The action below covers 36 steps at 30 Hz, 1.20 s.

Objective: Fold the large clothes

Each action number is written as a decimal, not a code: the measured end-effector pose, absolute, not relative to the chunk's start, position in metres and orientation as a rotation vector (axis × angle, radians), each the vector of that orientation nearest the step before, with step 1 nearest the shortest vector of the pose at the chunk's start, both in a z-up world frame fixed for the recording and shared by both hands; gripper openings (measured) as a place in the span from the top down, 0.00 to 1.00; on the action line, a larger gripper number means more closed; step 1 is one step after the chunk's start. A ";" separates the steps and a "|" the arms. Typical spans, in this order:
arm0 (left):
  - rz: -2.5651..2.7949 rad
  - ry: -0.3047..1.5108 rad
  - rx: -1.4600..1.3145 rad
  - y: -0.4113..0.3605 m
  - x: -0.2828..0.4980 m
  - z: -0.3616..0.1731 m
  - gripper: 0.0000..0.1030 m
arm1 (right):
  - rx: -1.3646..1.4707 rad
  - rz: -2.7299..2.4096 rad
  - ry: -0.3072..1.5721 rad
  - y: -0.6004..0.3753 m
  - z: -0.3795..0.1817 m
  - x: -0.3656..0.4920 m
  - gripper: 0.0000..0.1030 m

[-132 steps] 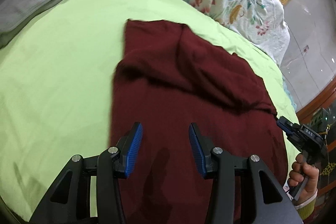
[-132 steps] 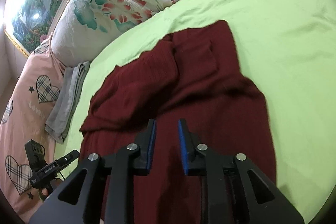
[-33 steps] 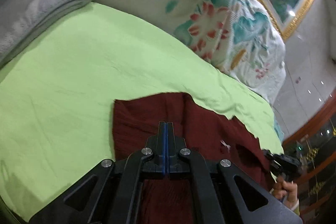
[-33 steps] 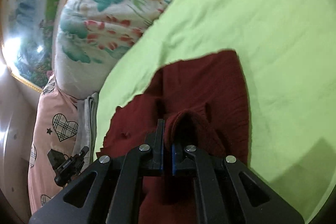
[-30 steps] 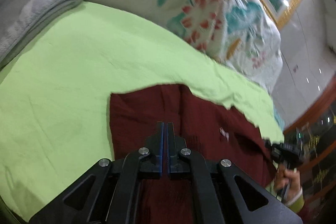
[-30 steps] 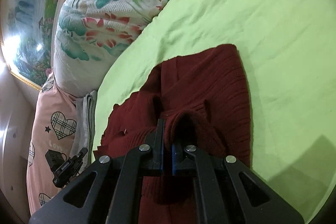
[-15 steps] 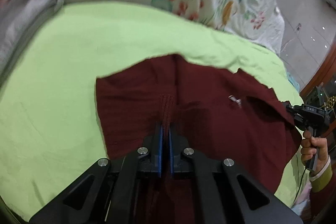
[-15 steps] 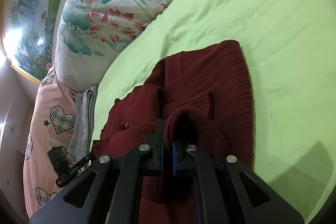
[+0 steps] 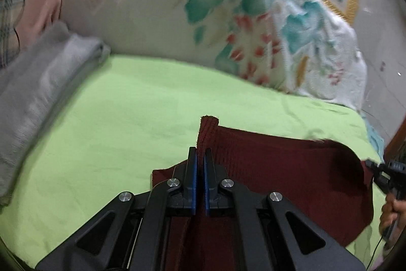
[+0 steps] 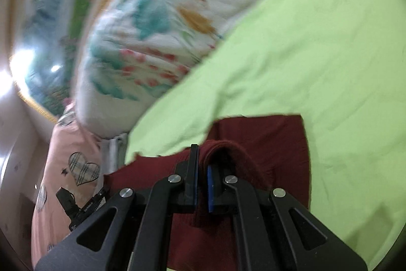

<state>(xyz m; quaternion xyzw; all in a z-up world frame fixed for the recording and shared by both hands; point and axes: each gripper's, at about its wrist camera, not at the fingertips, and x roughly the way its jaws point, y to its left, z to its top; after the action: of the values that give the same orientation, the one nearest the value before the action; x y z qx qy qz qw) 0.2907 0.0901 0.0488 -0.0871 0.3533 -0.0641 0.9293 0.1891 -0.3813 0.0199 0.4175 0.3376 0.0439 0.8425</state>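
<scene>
The one maroon sweater (image 9: 279, 169) lies on the green sheet (image 9: 127, 106), and since half a second ago its near edge has been lifted, so far less of it spreads ahead of the tongs. Both tongs remain clenched on it: the left gripper (image 9: 199, 169) pinches a raised ribbed edge, the right gripper (image 10: 201, 169) a rolled fold. Beyond them lie one floral pillow (image 9: 203, 17) and, to the left, one folded grey towel (image 9: 38, 75).

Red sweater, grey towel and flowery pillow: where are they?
red sweater (image 9: 279, 164), left wrist view, flat knit panel.
grey towel (image 9: 38, 83), left wrist view, top fold.
flowery pillow (image 9: 142, 6), left wrist view, plain white part.
</scene>
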 end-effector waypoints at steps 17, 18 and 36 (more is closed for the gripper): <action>-0.159 0.806 -0.221 0.084 0.260 0.029 0.89 | 0.807 0.043 0.655 -0.371 0.021 0.159 0.82; -0.202 0.805 -0.235 0.075 0.250 0.028 0.86 | 0.770 0.088 0.689 -0.356 0.021 0.164 0.82; -0.053 0.834 -0.457 0.126 0.221 -0.029 0.93 | 0.742 -0.060 0.738 -0.342 -0.027 0.154 0.93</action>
<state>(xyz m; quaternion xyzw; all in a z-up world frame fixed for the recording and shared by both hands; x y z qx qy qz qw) 0.2213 0.1265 -0.0286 -0.2198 0.4014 -0.0256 0.8888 0.1541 -0.3417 -0.0272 0.3540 0.3523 -0.0289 0.8658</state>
